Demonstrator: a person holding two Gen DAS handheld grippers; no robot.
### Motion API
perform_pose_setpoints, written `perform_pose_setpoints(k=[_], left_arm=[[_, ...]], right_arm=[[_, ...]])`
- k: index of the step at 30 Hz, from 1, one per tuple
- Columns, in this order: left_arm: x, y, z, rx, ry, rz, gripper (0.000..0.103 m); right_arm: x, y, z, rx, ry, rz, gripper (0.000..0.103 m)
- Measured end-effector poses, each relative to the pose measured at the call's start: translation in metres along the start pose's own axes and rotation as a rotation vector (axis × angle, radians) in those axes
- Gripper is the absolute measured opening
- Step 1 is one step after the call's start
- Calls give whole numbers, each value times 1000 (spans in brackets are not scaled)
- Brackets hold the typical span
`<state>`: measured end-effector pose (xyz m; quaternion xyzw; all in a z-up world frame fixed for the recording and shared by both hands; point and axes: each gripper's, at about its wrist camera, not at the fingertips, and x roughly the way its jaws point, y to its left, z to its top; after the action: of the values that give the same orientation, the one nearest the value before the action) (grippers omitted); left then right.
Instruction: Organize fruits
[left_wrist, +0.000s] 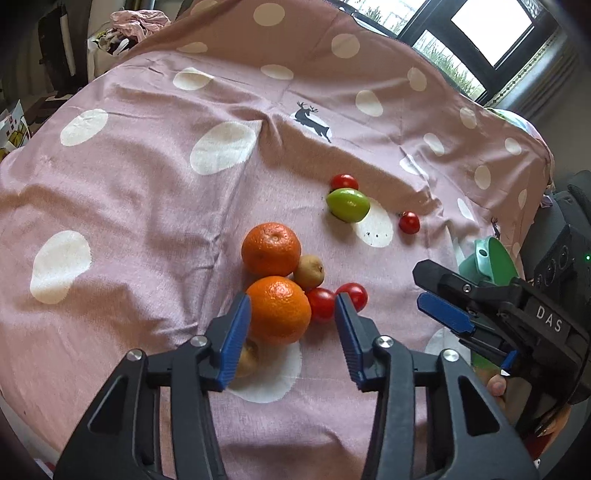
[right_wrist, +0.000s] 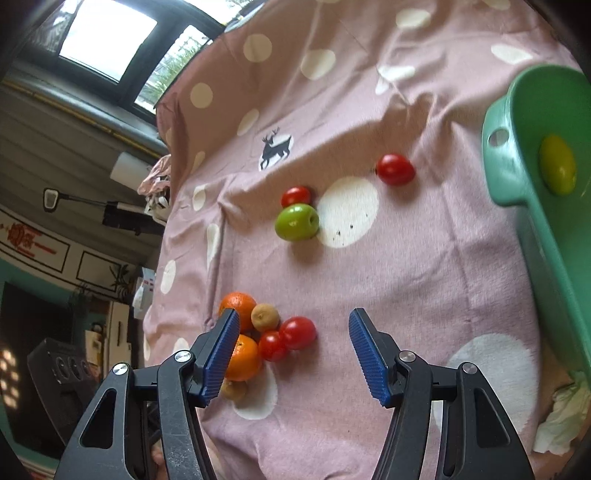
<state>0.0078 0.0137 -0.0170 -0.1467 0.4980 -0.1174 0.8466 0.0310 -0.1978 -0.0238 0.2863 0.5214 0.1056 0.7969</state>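
Below, on pink dotted cloth (left_wrist: 147, 206), left gripper (left_wrist: 291, 321) parted around near orange (left_wrist: 279, 310) without pressing, right gripper (right_wrist: 291, 350) spread wide and empty, green apple (right_wrist: 296, 222) beyond, green basin (right_wrist: 524, 122) at right holding one yellow-green fruit (right_wrist: 557, 169).

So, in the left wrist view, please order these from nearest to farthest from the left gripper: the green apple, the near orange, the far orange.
From the left gripper:
1. Near orange, between the blue fingers, by the left one.
2. Far orange, just behind the first.
3. Green apple, farther back and to the right, beside a red tomato.
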Motion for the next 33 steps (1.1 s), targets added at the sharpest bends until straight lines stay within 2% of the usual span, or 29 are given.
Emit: perform_pose_setpoints(k=[2,5,8,11,16,19,21,24,26,33], left_arm=[[4,-1,0,5,-1,42,38],[5,0,0,4,-4,59,38],[7,-3,-1,16,-9,79,38],[9,-3,-1,20,-12,104,39],[15,-1,-1,6,3,90,46],[23,-1,-2,-10,43,51,45],[25,-2,-2,-15,40,47,45],[24,-3,-3,-18,32,47,44],[24,-1,-3,-26,32,43,44],[9,5,1,-64,-3,0,43]], right_arm=[[-1,0,0,-17,-24,-62,64],[4,3,2,-80,-77,-242,64],[18,5,2,-134,-87,-380,64],[32,8,1,-186,-88,-455,64],[38,8,3,-250,-108,-513,64],[40,8,4,-271,-116,-532,64],[42,10,4,-290,-117,-553,64],[49,15,2,-331,-98,-570,71],[55,18,2,-361,-73,-582,82],[58,18,3,-365,-42,-586,92]])
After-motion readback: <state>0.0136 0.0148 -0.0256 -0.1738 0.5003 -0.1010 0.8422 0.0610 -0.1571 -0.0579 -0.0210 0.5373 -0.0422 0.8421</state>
